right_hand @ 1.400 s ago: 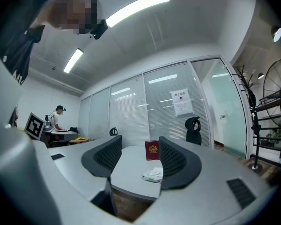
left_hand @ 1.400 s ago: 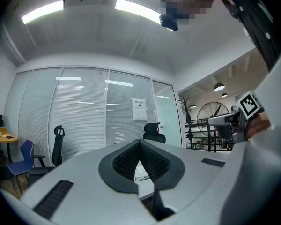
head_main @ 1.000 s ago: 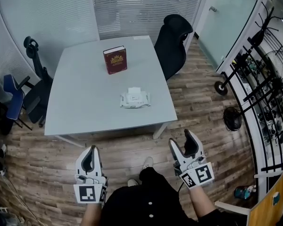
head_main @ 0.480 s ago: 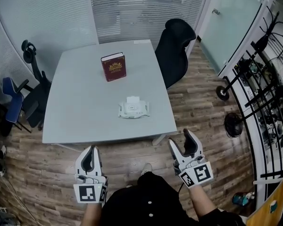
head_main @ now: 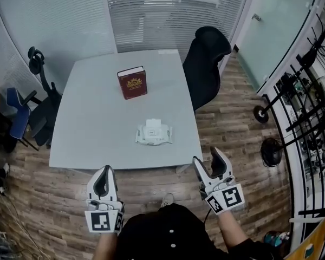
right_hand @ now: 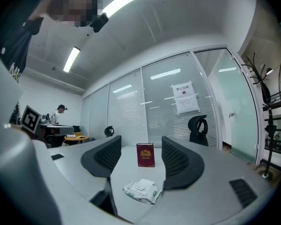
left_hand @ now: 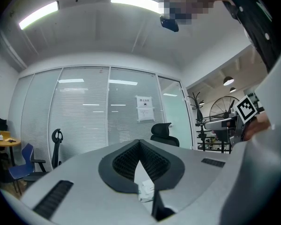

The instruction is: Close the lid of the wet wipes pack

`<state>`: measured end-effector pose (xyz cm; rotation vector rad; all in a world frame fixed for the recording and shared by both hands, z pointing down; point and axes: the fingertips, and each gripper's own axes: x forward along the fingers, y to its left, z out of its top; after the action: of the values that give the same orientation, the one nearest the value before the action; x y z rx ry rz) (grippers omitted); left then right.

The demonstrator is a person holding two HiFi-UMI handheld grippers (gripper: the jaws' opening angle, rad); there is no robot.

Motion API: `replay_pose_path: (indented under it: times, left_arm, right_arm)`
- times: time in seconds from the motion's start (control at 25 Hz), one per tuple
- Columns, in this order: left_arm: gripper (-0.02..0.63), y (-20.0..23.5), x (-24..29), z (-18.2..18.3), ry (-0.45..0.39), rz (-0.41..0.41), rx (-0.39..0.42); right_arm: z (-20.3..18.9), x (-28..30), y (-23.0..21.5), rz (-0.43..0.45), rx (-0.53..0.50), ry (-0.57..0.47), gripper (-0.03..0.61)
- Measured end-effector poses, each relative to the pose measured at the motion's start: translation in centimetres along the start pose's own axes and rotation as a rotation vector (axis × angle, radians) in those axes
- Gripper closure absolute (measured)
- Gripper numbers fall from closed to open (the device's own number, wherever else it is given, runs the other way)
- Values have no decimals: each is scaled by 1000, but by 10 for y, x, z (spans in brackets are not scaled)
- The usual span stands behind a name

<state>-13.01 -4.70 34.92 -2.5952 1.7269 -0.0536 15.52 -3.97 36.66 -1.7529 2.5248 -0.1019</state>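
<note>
White soft wet wipes pack [head_main: 153,133], flap open, on grey square table [head_main: 86,140], sits nearer than a second ago, at 1 o'clock from pinched-together left gripper [head_main: 104,170] and 11 o'clock from wide, empty right gripper [head_main: 207,157].

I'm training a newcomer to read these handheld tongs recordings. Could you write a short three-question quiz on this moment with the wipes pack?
1. True or false: on the table, the wet wipes pack lies nearer the person than the red book.
2. Of the left tongs and the right tongs, which stand open? A) left only B) right only C) both
3. Fill in: the pack's lid is ____ (open or shut).

Key: 1 true. 2 B: the left pads meet at their tips with nothing held, while the right stand apart and empty. 3 open.
</note>
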Motion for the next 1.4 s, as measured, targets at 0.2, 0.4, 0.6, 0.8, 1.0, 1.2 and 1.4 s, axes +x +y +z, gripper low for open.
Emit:
replay_pose_path:
  times: [0.2,0.4,0.6,0.8,1.0,1.2,1.4]
  left_arm:
    - [601,-10,12,5,-10,23,19]
    - [601,-16,18,2,-7,32,39]
    - [601,-16,28,1,-8,32,48]
    - [601,-10,45,-3,-19,25,41]
    - [601,5,73,-2,-35,22,33]
    - [601,20,102,1,-48,20,26]
    - [601,34,120,-9,-16,26,-1]
  right_arm:
    - [-8,10,-13,44,23,13,307]
    - [-14,15,-23,62,46,24,307]
    - [-24,23,-32,61,42,56,307]
    - [-27,43,-34,82,35,68,318]
    - [-22,72,-39,104,28,68,318]
    - [-21,105,-46,115,25,86,318]
    - [-25,135,-48,128,24,109,318]
